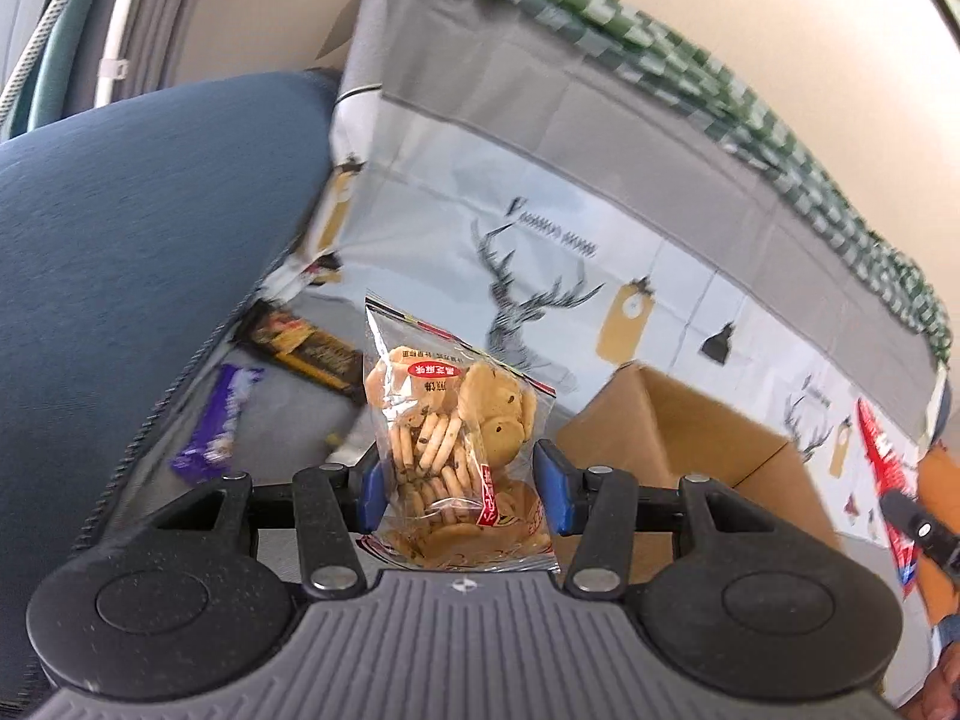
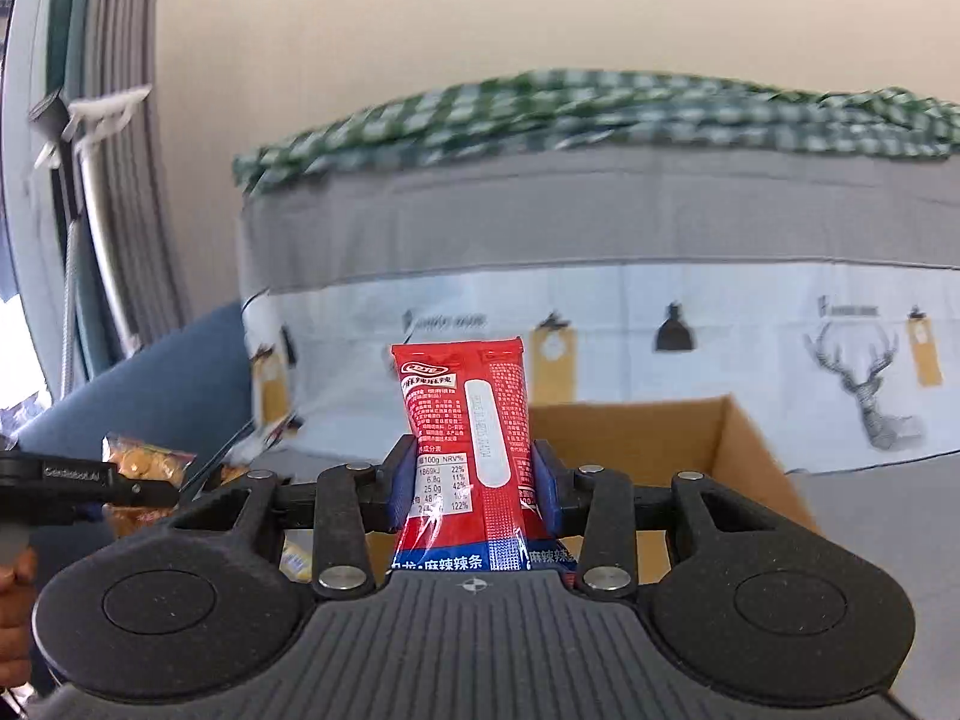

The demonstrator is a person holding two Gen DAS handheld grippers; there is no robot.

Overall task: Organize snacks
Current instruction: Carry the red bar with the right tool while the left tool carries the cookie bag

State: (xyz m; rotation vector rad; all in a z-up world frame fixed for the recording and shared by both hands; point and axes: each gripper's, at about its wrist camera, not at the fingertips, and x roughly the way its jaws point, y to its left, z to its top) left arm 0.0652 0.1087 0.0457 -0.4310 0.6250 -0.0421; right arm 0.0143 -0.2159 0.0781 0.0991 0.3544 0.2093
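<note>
Broadly, a draped cloth (image 2: 600,300) fills the middle of both views: smooth grey band above, pale printed panel with stag heads and tags below, a rumpled green checked fabric (image 2: 540,114) heaped along its top. At the left of the left-wrist frame lies a big blue woven cushion (image 1: 132,252). An open cardboard box (image 2: 738,438), matte brown with crisp folded walls, sits lower right of centre. My left gripper (image 1: 459,480) has its blue pads closed on a crinkly clear cookie bag (image 1: 450,420), round biscuits visible, upright at lower centre. My right gripper (image 2: 471,483) pinches a glossy red snack packet (image 2: 465,420), upright before the box. Smaller, lower left, a dark flat wrapper (image 1: 306,348) and a purple wrapper (image 1: 216,420) lie on grey cloth.
</note>
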